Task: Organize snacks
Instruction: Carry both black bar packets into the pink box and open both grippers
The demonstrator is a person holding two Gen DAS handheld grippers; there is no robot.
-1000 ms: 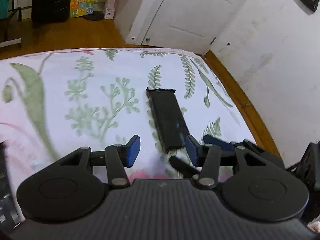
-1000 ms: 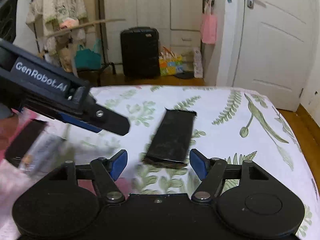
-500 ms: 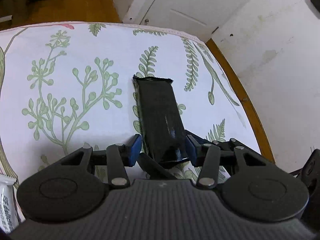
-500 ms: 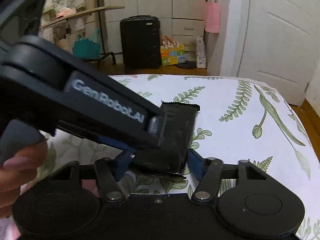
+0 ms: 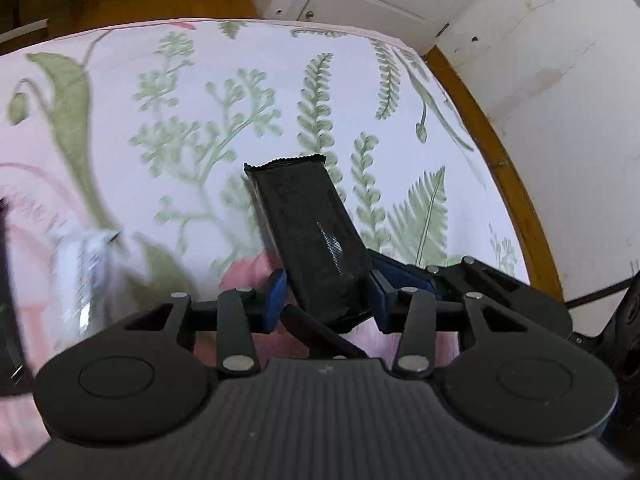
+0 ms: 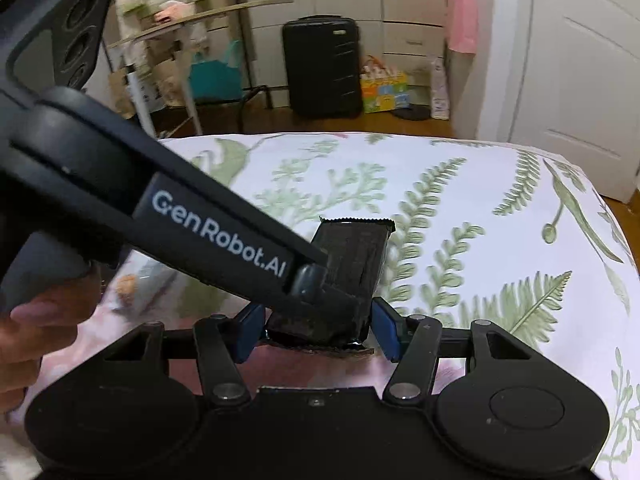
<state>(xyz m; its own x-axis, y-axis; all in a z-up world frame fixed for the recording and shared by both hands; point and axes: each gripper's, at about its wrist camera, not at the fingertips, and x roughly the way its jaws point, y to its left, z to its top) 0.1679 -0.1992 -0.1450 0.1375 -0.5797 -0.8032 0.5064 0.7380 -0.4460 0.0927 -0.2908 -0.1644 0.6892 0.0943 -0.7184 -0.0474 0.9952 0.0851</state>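
Two handheld grippers meet on a single black snack packet (image 5: 310,236) above a bed covered in a fern-print sheet (image 5: 192,92). Nearest the left wrist camera, the left gripper (image 5: 326,295) has its blue pads (image 5: 275,294) closed in against the sides of the packet's near end, with the packet's serrated far edge pointing away over the sheet. From the right wrist camera, the right gripper (image 6: 316,330) sits at the same near end of the packet (image 6: 352,256), its blue pads (image 6: 384,330) narrowed to either side of the crimped edge; whether they actually press it cannot be told. The left tool, marked "GenRobot.AI" (image 6: 218,234), crosses that view diagonally from the upper left and covers part of the packet, with the person's left hand (image 6: 28,332) at the frame edge. A blurred pale wrapper (image 5: 86,264) lies on the sheet to the left. Beyond the bed stand a black suitcase (image 6: 322,66), a colourful box (image 6: 384,92) on the wooden floor and a white door (image 6: 580,68).
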